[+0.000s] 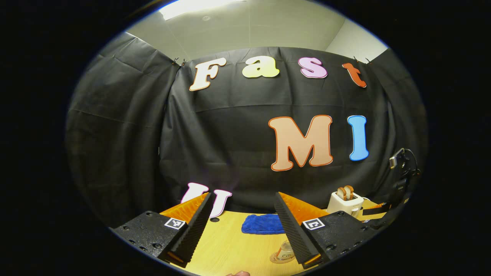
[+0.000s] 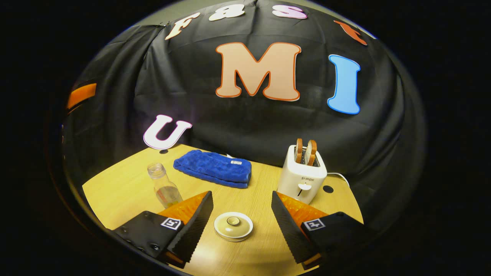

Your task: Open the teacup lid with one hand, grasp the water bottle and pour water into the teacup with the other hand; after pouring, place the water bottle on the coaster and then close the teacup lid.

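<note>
In the right gripper view the right gripper (image 2: 241, 218) is seen with its fingers spread wide and nothing between them. The teacup (image 2: 233, 226), with its lid (image 2: 233, 221) on, is seen at lower centre of the frame, in the gap between the two fingers and slightly ahead of them, so this gripper is judged the nearer one for the lid. The lid's knob is seen pointing straight up, so a descent onto it from above is judged to be what the coming move calls for. The bottle (image 2: 164, 187) is seen upright at left of the frame, just beyond the left finger, uncapped, with a little water in it.

In the left gripper view the left gripper (image 1: 243, 226) is likewise seen parted wide and empty, held high and aimed mostly at the booth wall. The bottle (image 1: 284, 252) is seen low in the frame, partly hidden behind the right finger; its long axis is upright.

The surface (image 2: 115, 188) is pale wood. A folded blue towel (image 2: 213, 168) is seen toward the back, and a white toaster (image 2: 303, 178) with two slices in it at right. A coaster cannot be made out. No step of the task is judged done yet
</note>
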`<state>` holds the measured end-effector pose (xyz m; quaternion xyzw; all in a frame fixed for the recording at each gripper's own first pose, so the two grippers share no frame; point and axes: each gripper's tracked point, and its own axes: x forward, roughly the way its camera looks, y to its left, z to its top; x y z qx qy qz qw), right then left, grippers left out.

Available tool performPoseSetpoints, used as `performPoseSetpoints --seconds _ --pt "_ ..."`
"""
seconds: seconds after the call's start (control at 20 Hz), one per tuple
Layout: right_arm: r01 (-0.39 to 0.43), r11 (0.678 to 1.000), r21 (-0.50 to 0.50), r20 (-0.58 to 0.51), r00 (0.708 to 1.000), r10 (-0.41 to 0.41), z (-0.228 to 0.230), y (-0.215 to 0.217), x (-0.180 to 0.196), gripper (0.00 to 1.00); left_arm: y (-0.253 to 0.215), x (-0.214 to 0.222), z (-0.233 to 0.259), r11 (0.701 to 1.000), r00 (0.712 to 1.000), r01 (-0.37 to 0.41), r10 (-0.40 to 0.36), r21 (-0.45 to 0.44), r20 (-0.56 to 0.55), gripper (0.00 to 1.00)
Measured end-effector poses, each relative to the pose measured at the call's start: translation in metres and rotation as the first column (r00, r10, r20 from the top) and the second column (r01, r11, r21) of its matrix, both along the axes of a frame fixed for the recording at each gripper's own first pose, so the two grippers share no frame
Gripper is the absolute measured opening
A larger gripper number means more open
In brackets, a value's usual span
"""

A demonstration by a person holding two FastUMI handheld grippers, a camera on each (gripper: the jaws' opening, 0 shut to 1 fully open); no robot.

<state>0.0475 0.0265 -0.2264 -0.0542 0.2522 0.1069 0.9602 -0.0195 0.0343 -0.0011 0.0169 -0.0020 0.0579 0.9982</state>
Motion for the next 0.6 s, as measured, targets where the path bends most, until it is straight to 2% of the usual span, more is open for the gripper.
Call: performPoseSetpoints --seconds 0.15,0.2,0.25,0.3,0.35,0.45,0.5,0.55,0.6 --pt "-0.023 0.999 -0.028 -0.047 0.999 0.022 -0.027 0.008 0.002 0.99 0.009 -0.006 -0.002 1.0 1.0 -0.026 0.026 0.004 -0.008 0.92" --pt "-0.032 0.999 -0.039 -0.061 0.998 0.03 -0.036 0.01 0.003 1.0 0.013 -0.008 -0.002 0.999 0.999 -0.036 0.036 0.006 -0.011 0.94" --pt "-0.04 0.998 -0.049 -0.075 0.997 0.036 -0.045 0.013 0.003 0.94 0.017 -0.011 -0.002 0.999 0.999 -0.047 0.047 0.009 -0.012 0.94" --pt "-0.046 0.997 -0.059 -0.087 0.995 0.041 -0.051 0.015 0.003 0.94 0.02 -0.013 -0.003 0.998 0.998 -0.056 0.056 0.013 -0.012 0.92" --pt "-0.054 0.996 -0.069 -0.1 0.994 0.047 -0.06 0.018 0.004 1.0 0.023 -0.015 -0.002 0.998 0.998 -0.065 0.065 0.018 -0.014 0.92" --pt "-0.069 0.994 -0.088 -0.126 0.99 0.058 -0.076 0.022 0.003 1.0 0.028 -0.018 -0.005 0.996 0.997 -0.08 0.081 0.024 -0.018 0.92" --pt "-0.072 0.993 -0.094 -0.138 0.989 0.058 -0.083 0.023 0.003 0.94 0.03 -0.02 -0.004 0.996 0.996 -0.086 0.087 0.025 -0.02 0.92" --pt "-0.07 0.993 -0.099 -0.149 0.987 0.054 -0.089 0.023 0.003 0.99 0.031 -0.021 -0.004 0.995 0.996 -0.091 0.092 0.027 -0.022 0.92" --pt "-0.068 0.992 -0.103 -0.16 0.986 0.051 -0.093 0.023 0.002 0.99 0.034 -0.024 -0.004 0.995 0.995 -0.097 0.097 0.031 -0.024 0.92"
